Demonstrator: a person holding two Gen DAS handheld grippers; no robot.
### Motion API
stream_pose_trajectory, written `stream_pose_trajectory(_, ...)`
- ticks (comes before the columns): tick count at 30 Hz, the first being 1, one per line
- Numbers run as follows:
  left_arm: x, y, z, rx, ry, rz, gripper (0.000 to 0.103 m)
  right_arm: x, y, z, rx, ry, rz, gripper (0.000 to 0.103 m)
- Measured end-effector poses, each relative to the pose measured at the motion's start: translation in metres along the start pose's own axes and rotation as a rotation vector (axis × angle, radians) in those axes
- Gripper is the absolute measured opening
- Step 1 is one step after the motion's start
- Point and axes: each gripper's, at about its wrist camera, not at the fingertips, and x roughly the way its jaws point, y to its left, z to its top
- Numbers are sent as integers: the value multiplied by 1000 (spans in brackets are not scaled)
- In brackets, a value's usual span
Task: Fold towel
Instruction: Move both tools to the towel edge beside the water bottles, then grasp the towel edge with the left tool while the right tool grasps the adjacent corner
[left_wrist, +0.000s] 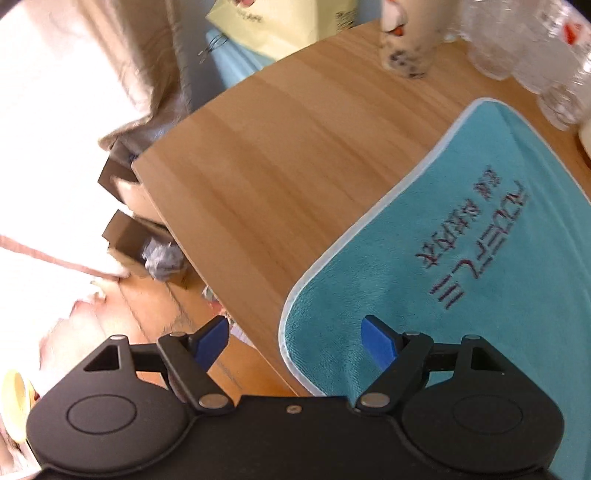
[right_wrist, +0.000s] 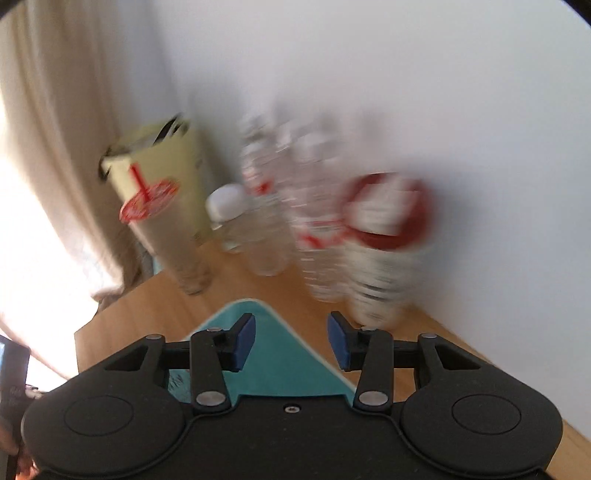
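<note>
A teal towel (left_wrist: 454, 258) with a pale border and dark embroidered lettering lies flat on the wooden table (left_wrist: 288, 155). Its near corner reaches the table's front edge. My left gripper (left_wrist: 295, 341) hovers open above that near corner, blue pads wide apart and nothing between them. In the blurred right wrist view, my right gripper (right_wrist: 291, 341) is open over the towel's far corner (right_wrist: 280, 354), which points toward the bottles. Neither gripper holds the cloth.
Clear plastic bottles (right_wrist: 314, 221), a red-lidded jar (right_wrist: 384, 236), a sealed drink cup (right_wrist: 166, 229) and a yellow paper bag (right_wrist: 166, 162) crowd the table's back by the white wall. Left of the table are a curtain (left_wrist: 147, 55), cardboard boxes (left_wrist: 136, 240) and wooden floor.
</note>
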Motion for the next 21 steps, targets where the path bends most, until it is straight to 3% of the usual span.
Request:
stream_pose_trajectory(4, 4, 4, -3, -32, -18, -2, 80, 72, 29, 6, -54, 89, 6, 46)
stream_pose_trajectory(8, 3, 1, -3, 11, -51, -7, 80, 125, 53, 9, -101, 141, 5, 46)
stream_pose_trajectory(16, 11, 11, 5, 12, -12, -96, 78, 174, 62, 7, -77, 198, -33, 42)
stream_pose_trajectory(18, 13, 12, 7, 22, -9, -102, 76, 179, 59, 8, -61, 212, -26, 34)
stream_pose_trajectory(21, 14, 10, 8, 63, -19, -114, 69, 188, 59, 8, -58, 237, -25, 33)
